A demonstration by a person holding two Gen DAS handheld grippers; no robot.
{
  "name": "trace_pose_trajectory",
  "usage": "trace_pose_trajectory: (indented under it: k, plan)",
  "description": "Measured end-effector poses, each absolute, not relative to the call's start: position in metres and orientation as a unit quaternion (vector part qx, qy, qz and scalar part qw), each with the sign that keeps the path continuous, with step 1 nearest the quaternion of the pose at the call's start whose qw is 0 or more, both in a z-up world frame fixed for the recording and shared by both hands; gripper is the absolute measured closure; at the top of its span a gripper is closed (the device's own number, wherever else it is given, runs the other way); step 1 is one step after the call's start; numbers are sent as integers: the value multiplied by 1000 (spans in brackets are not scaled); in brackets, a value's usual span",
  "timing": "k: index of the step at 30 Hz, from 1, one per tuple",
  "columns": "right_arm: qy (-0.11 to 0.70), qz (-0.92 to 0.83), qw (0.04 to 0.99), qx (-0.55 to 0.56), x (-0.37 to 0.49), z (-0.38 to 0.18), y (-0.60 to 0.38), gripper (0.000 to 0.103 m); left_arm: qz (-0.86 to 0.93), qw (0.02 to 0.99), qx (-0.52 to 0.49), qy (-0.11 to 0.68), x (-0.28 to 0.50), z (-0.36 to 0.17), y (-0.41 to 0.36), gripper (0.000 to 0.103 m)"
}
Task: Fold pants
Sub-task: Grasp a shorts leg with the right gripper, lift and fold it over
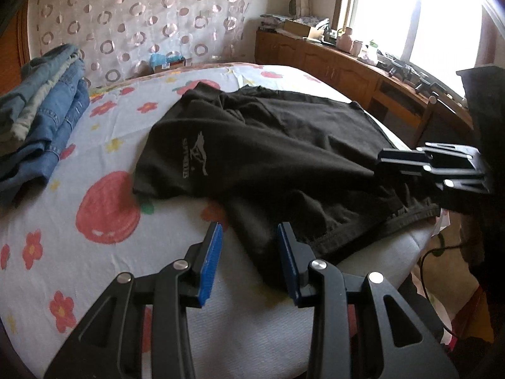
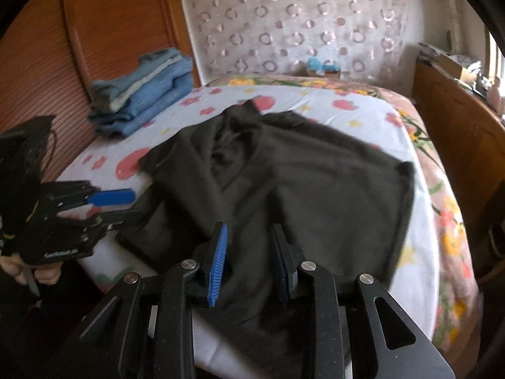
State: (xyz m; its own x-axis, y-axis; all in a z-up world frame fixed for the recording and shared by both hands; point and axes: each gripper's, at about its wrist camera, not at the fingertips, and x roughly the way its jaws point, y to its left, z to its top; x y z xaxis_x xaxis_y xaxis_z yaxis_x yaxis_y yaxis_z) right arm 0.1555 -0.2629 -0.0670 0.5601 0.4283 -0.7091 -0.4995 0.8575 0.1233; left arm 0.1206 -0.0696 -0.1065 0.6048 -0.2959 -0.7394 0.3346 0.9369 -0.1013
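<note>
On the bed: black pants (image 1: 268, 158) lie across the middle of both pictures, bunched and partly folded over.
Far left, jeans: a pile of blue jeans (image 1: 41, 117) sits at the upper left of the left wrist view, well away from the pants. It looks already folded and put aside, so my guess is those are done.
Bed sheet: white with red flowers (image 1: 104, 208). It shows bare on the left side of both views, so there is room to lay the pants flat.
Pants mark: a small grey picture with letters (image 1: 195, 158) shows on the left part of the pants.
Left gripper (image 1: 249, 249): at the bottom middle of its own view. Its blue pads stand a little apart with nothing between them. It hovers just by the near edge of the pants, maybe to pick up that hem next.
Right gripper (image 2: 249, 252): at the bottom middle of its own view, over the dark cloth. The pads stand a little apart. The cloth lies under them, not pinched, as far as I can tell; that view is blurry.
Far right: a wooden cupboard (image 1: 331, 63) and a bright window (image 1: 442, 15) sit at the upper right.
Job so far: the pants are not neat yet; more folding is needed.
</note>
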Motion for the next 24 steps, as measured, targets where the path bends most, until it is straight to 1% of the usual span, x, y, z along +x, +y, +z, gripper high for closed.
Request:
trace_pose_trajectory:
  k: [5, 6, 7, 8, 10, 12, 20, 21, 22, 23, 24]
  plan:
    - [392, 274, 877, -48, 148, -74, -254, 75, -171, 899, 29, 401, 119, -109, -72, 66]
    - [395, 274, 876, -48, 147, -76, -253, 72, -171, 900, 28, 399, 119, -109, -72, 65]
    - [396, 275, 875, -48, 146, -77, -252, 69, -171, 902, 25, 397, 119, -109, -71, 63]
    - [398, 277, 874, -48, 147, -79, -251, 68, -171, 902, 23, 396, 119, -109, -71, 62]
    - [401, 276, 872, -49, 148, -82, -250, 67, -178, 902, 21, 394, 119, -110, -72, 54]
    - [403, 272, 873, -50, 150, -85, -250, 67, -181, 902, 28, 391, 117, -110, -75, 51]
    - [406, 268, 873, -39, 156, -90, -253, 67, -173, 904, 28, 390, 117, -109, -76, 50]
    - [405, 268, 873, -38, 156, -90, -253, 73, -172, 904, 27, 391, 117, -109, -76, 50]
    - [403, 269, 874, -38, 155, -89, -254, 88, -172, 903, 26, 392, 117, -109, -75, 50]
    - [401, 271, 874, -37, 155, -88, -254, 93, -173, 902, 22, 394, 117, -108, -74, 50]
    - [395, 272, 876, -35, 153, -87, -254, 96, -174, 902, 19, 395, 117, -108, -74, 50]
